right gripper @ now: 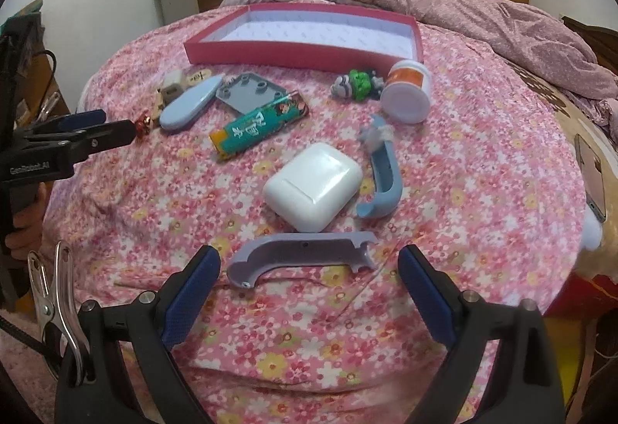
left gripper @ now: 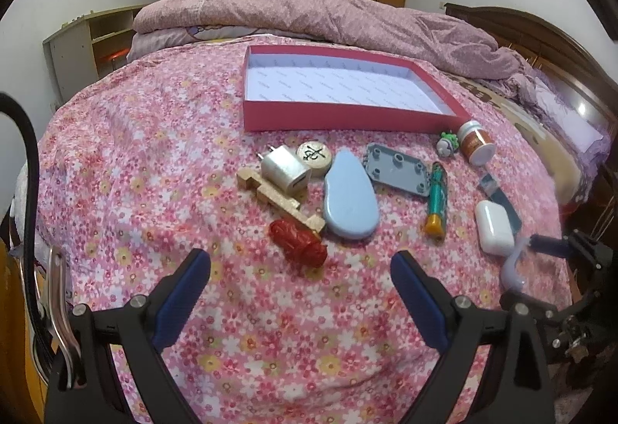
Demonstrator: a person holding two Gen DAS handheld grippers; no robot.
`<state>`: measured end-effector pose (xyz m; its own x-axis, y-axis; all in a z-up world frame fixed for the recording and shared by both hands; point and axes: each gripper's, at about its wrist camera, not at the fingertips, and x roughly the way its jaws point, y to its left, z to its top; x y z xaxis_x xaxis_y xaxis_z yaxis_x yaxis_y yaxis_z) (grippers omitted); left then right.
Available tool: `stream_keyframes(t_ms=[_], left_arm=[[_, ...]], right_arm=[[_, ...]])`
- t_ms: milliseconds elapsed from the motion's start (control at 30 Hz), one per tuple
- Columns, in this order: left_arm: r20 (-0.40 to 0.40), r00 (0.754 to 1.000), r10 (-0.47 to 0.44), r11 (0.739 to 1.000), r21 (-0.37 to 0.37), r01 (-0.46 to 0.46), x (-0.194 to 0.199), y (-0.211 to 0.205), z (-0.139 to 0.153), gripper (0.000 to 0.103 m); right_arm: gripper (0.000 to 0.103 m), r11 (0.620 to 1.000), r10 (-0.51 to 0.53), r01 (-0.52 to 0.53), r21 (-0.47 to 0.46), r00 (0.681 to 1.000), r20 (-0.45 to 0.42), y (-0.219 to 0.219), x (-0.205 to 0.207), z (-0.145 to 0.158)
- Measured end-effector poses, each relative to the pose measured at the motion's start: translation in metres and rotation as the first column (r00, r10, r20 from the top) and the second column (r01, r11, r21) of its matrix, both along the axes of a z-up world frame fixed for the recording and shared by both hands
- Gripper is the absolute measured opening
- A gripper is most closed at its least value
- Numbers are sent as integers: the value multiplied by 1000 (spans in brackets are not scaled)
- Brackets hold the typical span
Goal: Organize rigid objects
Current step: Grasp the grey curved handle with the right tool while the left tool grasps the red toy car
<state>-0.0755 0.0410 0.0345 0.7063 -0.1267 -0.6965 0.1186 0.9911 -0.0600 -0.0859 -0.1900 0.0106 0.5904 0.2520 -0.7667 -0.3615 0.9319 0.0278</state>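
Note:
A shallow red box (left gripper: pixel 347 119) (right gripper: pixel 286 51) with a white lining lies empty at the far side of the floral bedspread. In front of it are scattered small items. My left gripper (left gripper: pixel 300 269) is open, just short of a red carved piece (left gripper: pixel 297 241), a wooden notched bar (left gripper: pixel 276 198), a white charger (left gripper: pixel 286 169), a round wooden chess piece (left gripper: pixel 314 155) and a blue oval case (left gripper: pixel 349 198). My right gripper (right gripper: pixel 309 265) is open around a lilac curved plastic part (right gripper: pixel 301 254). Beyond it sit a white earbud case (right gripper: pixel 313 184) and a blue curved part (right gripper: pixel 382 173).
A grey plate (left gripper: pixel 398 169), a teal tube (right gripper: pixel 258 128), a green toy (right gripper: pixel 359 80) and a white jar (right gripper: pixel 407 92) lie nearer the box. A rolled quilt (left gripper: pixel 328 14) lies behind it. A phone (right gripper: pixel 591 177) rests at the right edge. Wardrobes stand at the back.

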Motion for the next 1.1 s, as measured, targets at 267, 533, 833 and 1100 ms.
stream_keyframes(t_ms=[267,533,833,1100], left_arm=[[10,1000,27,999,26,-27,9,1,-6,86],[-8,1000,-3,999,40,3,18,-7,-15,60],[-26,1000,12,1000,-12,-12,23,3,-20,35],[-8,1000,-10,1000,-27,9,15,4,-11,35]], right_arm=[[75,1000,6,-6,-8,1000,8,1,4,-5],[74,1000,2,-2,-21,1000,31,3,3,-6],[74,1000,1,-1,-12,999,32,3,2,-5],[74,1000,15,-15,8,999,28,3,1,-2]])
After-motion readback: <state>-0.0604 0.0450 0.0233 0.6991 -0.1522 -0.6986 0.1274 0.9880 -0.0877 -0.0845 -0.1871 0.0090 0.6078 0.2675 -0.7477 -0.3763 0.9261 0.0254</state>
